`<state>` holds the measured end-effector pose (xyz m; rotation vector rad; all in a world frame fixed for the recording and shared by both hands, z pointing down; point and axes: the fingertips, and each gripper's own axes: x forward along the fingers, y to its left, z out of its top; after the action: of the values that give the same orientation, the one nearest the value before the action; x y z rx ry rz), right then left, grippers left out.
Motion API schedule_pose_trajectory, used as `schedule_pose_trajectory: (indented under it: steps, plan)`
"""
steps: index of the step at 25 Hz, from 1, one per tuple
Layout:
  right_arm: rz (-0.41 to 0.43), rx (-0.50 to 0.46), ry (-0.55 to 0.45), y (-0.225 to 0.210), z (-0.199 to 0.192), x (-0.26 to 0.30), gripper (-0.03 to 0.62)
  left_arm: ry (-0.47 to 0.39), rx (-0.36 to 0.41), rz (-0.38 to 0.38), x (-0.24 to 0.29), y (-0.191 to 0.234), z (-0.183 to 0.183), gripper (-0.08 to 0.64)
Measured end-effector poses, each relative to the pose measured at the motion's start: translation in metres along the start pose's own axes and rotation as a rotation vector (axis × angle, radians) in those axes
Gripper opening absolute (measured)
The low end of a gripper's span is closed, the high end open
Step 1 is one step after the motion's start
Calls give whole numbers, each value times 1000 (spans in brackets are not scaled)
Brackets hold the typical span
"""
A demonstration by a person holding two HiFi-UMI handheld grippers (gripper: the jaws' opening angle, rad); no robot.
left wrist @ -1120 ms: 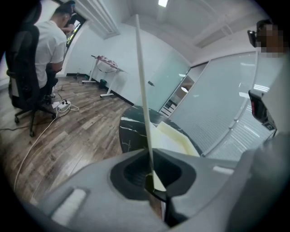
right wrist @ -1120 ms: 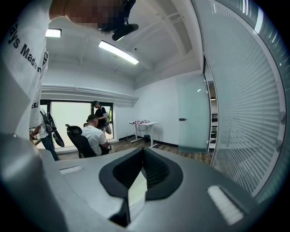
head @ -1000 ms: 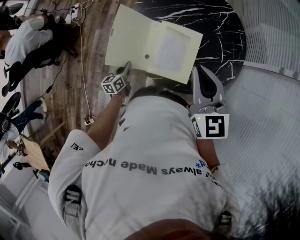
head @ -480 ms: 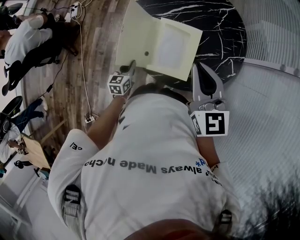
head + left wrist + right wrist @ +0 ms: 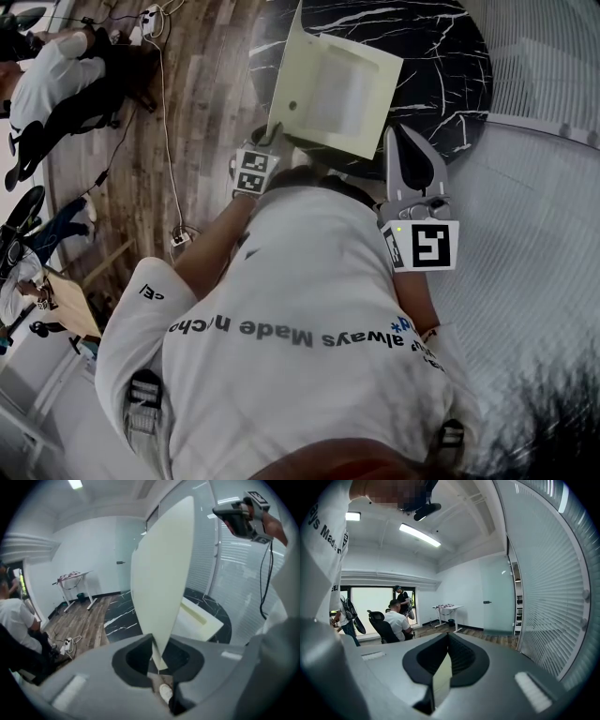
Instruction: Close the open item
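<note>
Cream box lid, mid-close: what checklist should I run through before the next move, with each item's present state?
1. The lid edge sits between the jaws of the left hand-held gripper: ok, though the jaws have just been opening.
2. Lid stands roughly upright above its hinge: ok.
3. Recess in the base is free of anything the lid could hit: ok.
4. Right hand-held gripper is empty, jaws together, held up off the box: ok.
5. Base lies fully on the black marble table: cannot tell; its near edge is hidden.
6. Lid shut on the base: not ok.
</note>
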<state>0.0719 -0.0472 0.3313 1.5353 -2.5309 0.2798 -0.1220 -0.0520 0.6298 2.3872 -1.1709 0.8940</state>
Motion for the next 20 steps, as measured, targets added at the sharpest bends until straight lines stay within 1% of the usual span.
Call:
schedule_pose_trajectory:
  steps: [3, 9, 14, 20]
  plan:
    - [-1, 3, 0, -2, -3, -3, 2, 34, 79, -4, 4, -12, 2, 49]
    - [-9, 8, -1, -5, -4, -9, 2, 105, 197, -12, 13, -34, 7, 57]
    - [-17, 14, 3, -8, -7, -15, 2, 170, 324, -19, 21, -51, 10, 61]
    - [-24, 22, 4, -10, -12, -20, 2, 268, 496, -45, 33, -74, 8, 67]
